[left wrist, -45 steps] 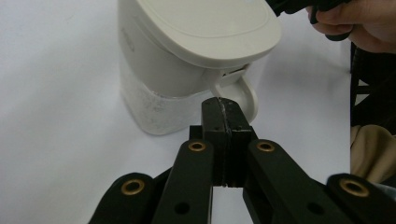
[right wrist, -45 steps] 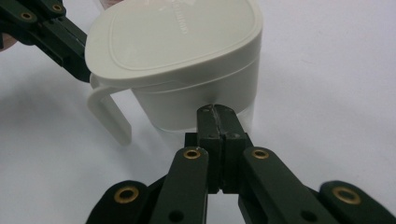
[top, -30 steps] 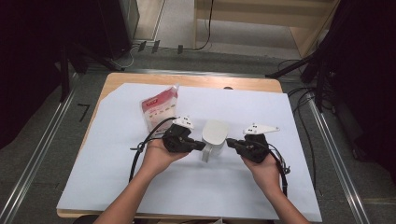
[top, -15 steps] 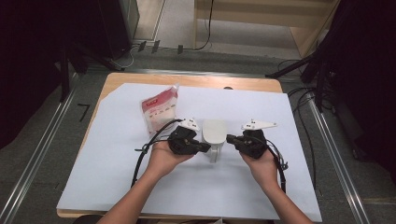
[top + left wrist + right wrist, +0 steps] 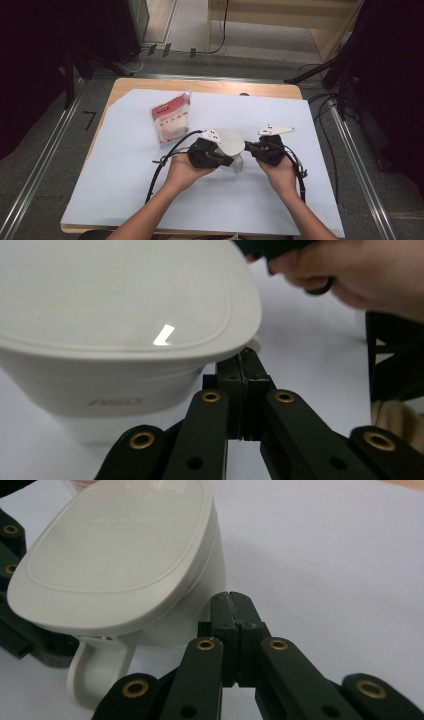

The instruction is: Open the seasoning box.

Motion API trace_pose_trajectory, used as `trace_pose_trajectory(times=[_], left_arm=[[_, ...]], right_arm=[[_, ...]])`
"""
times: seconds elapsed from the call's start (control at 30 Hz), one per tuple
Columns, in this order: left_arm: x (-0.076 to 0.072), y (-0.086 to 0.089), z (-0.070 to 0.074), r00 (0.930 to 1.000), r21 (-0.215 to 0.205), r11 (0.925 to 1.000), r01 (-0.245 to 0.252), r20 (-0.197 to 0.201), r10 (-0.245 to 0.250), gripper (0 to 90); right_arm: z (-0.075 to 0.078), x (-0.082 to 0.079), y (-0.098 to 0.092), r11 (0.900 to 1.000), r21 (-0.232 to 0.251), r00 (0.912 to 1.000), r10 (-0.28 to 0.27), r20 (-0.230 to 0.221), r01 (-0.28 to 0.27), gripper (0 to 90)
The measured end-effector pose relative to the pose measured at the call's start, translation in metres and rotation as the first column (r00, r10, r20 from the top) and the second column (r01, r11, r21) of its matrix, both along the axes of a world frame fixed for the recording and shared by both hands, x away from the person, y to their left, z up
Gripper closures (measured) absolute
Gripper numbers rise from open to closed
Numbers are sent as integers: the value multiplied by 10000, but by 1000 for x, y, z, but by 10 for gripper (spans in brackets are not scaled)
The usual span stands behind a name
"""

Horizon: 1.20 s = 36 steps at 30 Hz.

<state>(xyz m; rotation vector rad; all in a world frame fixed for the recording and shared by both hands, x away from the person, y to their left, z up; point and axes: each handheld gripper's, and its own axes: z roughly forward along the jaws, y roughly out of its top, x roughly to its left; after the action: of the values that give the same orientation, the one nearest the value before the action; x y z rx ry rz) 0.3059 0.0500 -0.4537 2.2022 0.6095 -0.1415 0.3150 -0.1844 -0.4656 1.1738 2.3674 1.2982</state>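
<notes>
**Both grippers parked at a white lidded cup, jaws shut**

So the white cup (image 5: 233, 146) sat roughly mid-desk on the big white sheet (image 5: 125, 190) covering the wooden desk (image 5: 210, 86), right between the two grippers. It had a rounded-square lid and a small handle that poked out low on the side in the right gripper view.

The left gripper (image 5: 241, 371) came in from the cup's left side, held in the person's left hand (image 5: 184, 170). Its jaws were pressed fully together, tips tucked just under the overhanging lid rim. Whether they actually touched the cup, I couldn't tell. Nothing was pinched between them.

The right gripper (image 5: 231, 607) was on the other side in the right hand (image 5: 278, 172), and its jaws were closed flat against each other too, with nothing in them. The tips sat just beside the cup's wall, below the lid edge; contact wasn't clear from that angle either.

A red and white packet (image 5: 171, 120) lay farther back on the sheet, to the left, well apart from the cup. Black cables (image 5: 159, 172) trailed back from both grippers toward the person.
</notes>
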Motion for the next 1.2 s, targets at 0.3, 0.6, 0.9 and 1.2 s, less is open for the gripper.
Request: trace_pose_trajectory(times=[0.3, 0.6, 0.9, 1.2], left_arm=[[0, 25, 10, 9999, 125, 9998, 137, -75, -136, 770], [1, 37, 12, 9993, 332, 9988, 369, -128, -365, 495], [5, 51, 16, 9999, 93, 10000, 37, 151, -39, 414], [7, 59, 21, 9999, -139, 9999, -28, 116, 30, 368]], right_arm=[[12, -12, -7, 9988, 417, 9996, 268, -49, -265, 900], [22, -27, -17, 9974, 666, 9994, 303, -194, -289, 899], [27, -48, -17, 9960, 756, 9986, 493, -170, -478, 894], [20, -64, -1, 9938, 736, 9960, 860, -259, -839, 897]])
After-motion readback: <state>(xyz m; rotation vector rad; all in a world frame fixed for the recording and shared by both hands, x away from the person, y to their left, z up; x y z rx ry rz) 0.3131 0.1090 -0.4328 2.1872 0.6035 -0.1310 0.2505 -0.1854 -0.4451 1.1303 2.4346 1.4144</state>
